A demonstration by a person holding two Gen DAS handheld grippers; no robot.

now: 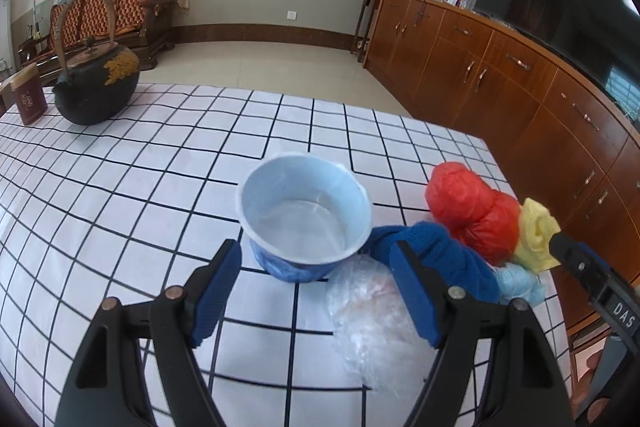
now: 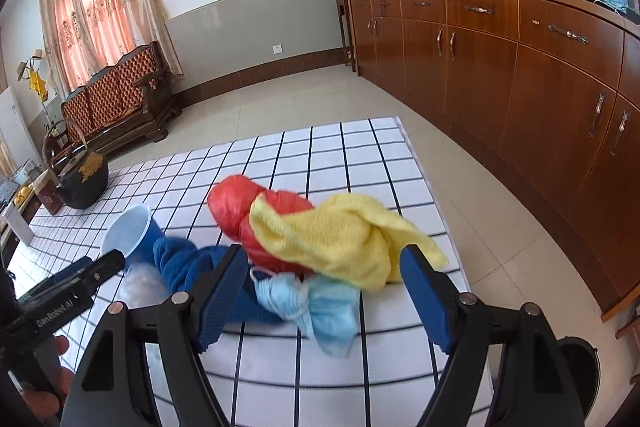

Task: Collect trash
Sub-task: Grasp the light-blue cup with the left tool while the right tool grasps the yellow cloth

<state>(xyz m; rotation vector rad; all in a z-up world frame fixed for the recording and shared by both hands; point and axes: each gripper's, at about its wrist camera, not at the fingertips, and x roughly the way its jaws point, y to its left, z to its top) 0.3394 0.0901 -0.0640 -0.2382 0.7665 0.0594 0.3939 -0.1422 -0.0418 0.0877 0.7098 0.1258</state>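
White cloth (image 1: 140,167) with a black grid covered the table, and the trash sat bunched at its near right corner. From my left gripper (image 1: 316,287) I looked down on a pale blue cup (image 1: 306,215), upright and empty, just ahead of the spread jaws; nothing was pinched between the blue pads (image 1: 216,291). A crumpled clear bag (image 1: 372,315) lay right beside the cup, partly behind the right pad. A blue rag (image 1: 436,247) touched the cup's right side, and past it came a red bag (image 1: 472,211), a yellow rag (image 1: 536,235) and a light blue mask (image 1: 520,283). My right gripper (image 2: 324,291) hung over that same heap, jaws wide and gripping nothing, the mask (image 2: 320,311) and yellow rag (image 2: 340,239) lying between its fingers in view; whether the pads touched them I couldn't tell. Far across the cloth stood a black kettle (image 1: 96,83) and a maroon tin (image 1: 28,95), well apart from the trash.
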